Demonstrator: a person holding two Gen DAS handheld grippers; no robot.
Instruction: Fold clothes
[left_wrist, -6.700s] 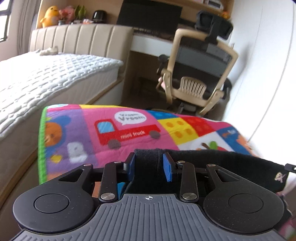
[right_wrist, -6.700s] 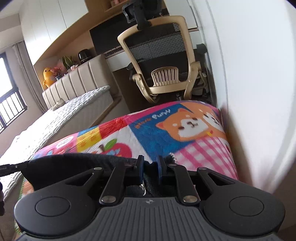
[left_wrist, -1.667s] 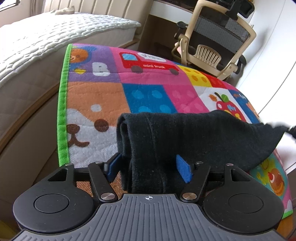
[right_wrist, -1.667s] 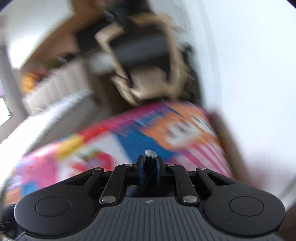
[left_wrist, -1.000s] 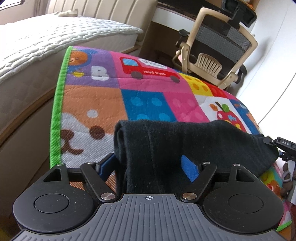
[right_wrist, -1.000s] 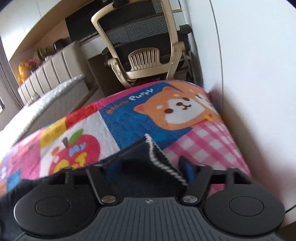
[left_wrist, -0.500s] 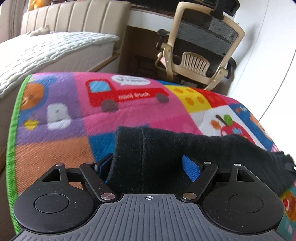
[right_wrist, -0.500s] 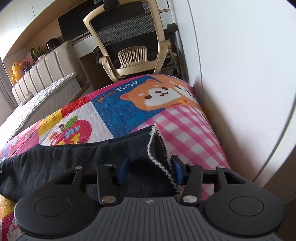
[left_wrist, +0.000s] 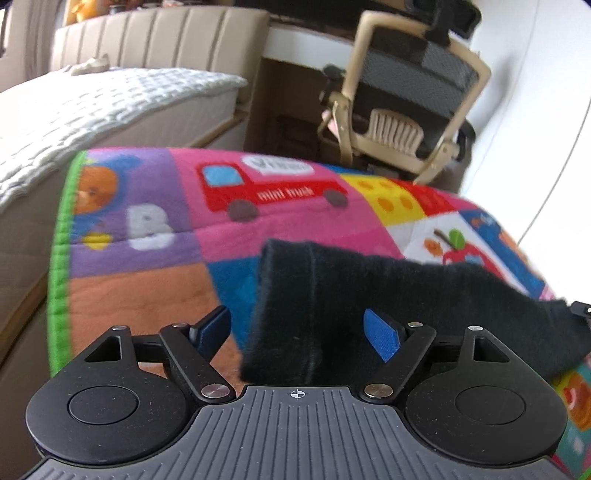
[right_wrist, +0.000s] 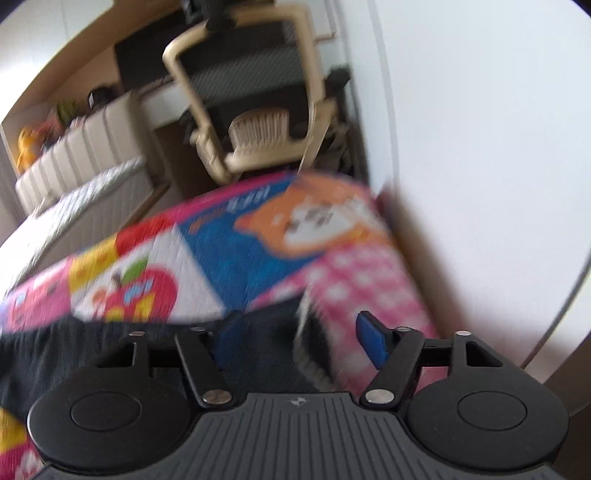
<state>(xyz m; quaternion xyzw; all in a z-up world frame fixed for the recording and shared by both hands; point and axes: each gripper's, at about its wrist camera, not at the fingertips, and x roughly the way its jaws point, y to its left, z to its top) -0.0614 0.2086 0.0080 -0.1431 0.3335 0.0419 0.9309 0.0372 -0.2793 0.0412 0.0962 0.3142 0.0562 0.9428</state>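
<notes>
Left claw (left_wrist: 297, 330): early on clamped narrow on the black garment (left_wrist: 369, 295), now spread wide with the folded cloth lying loose between its blue pads. Right claw (right_wrist: 299, 336): formerly pinched on the white-trimmed edge, since parted, jaws lately narrowing again around that edge.

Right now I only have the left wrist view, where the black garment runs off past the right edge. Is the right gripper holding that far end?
Observer: No. The right gripper has just been closing a little, but its jaws stand open around the black garment and the pads are not pressing it.
Operator: What does that end look like?
Observer: It has a white stitched edge, blurred, lying between the pads.
Operator: What is under it?
Observer: The mat's pink checked panel, just below the orange puppy picture.
</notes>
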